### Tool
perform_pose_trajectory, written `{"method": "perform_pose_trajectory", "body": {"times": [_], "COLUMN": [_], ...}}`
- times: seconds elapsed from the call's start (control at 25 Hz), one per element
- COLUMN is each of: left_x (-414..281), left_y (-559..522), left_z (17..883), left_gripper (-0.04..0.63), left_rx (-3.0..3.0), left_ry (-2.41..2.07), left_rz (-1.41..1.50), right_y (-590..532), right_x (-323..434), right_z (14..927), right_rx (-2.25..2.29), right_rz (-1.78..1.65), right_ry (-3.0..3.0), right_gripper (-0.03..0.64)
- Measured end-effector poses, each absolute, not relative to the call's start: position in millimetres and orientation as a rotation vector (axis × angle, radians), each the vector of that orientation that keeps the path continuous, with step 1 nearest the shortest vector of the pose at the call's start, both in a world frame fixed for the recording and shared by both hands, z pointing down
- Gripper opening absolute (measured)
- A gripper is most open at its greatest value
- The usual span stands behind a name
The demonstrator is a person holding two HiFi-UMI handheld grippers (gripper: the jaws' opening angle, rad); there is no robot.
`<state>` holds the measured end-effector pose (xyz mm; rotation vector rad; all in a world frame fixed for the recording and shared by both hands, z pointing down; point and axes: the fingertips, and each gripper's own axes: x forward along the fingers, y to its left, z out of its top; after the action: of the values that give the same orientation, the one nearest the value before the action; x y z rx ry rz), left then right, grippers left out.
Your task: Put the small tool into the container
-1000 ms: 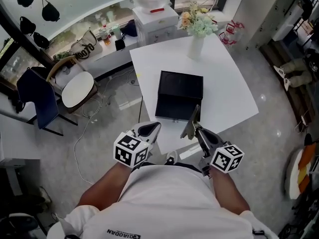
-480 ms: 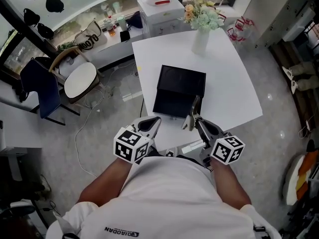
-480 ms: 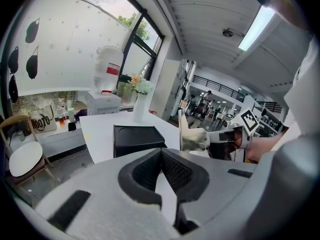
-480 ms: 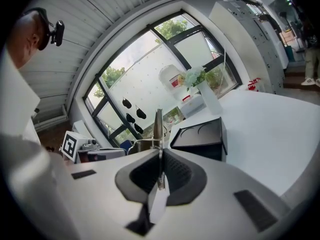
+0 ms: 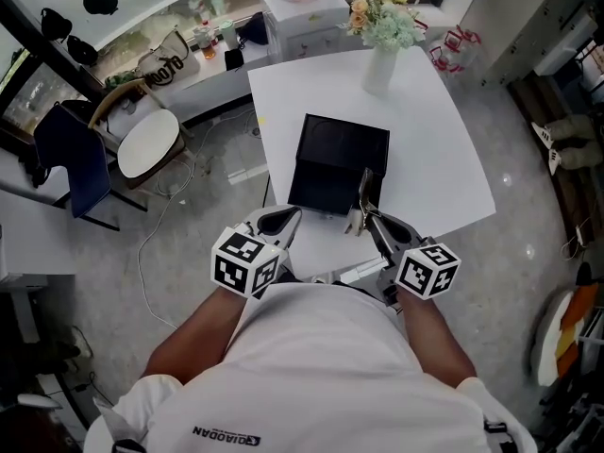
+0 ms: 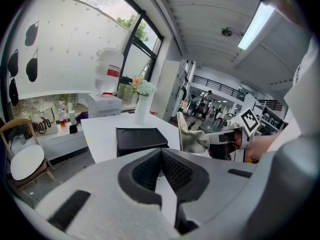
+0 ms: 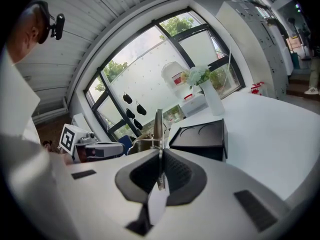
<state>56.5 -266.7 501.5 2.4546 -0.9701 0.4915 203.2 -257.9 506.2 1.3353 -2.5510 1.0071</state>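
A black box-shaped container [image 5: 340,161] stands open-topped on the white table [image 5: 434,159]. My right gripper [image 5: 369,223] is shut on a small flat metal tool [image 5: 361,199], whose blade points up over the container's near edge. In the right gripper view the tool [image 7: 158,126] shows edge-on between the pads, with the container [image 7: 200,136] just beyond. My left gripper [image 5: 287,218] is shut and empty, left of the tool, at the table's near left corner. In the left gripper view the tool [image 6: 192,139] hangs right of the container [image 6: 140,140].
A white vase of flowers [image 5: 380,55] stands at the table's far edge. A white cabinet [image 5: 302,12] lies behind the table. A round white chair [image 5: 151,163] and a blue chair [image 5: 71,173] stand on the floor to the left.
Both grippers have edged forward toward the container. The tool's blade now overlaps the container's near edge. The right gripper's hold on the tool is unchanged.
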Motion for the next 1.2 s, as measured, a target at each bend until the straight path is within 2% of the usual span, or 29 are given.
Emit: {"method": "perform_pose_trajectory", "body": {"times": [0.8, 1.2], "left_x": [5.0, -11.5], "left_y": [-266.1, -264.8], "left_z": [516.9, 520.4], "left_gripper": [0.009, 0.009], "left_rx": [2.353, 2.329], "left_ry": [-1.064, -1.100], "left_rz": [0.451, 0.431], "right_y": [-333.4, -356.5], "right_x": [152.7, 141.7], "right_z": [588.5, 649.6], "right_rx": [0.796, 0.656], "right_rz": [0.102, -0.188], "right_ry": [-2.074, -1.824], "right_gripper": [0.011, 0.011]}}
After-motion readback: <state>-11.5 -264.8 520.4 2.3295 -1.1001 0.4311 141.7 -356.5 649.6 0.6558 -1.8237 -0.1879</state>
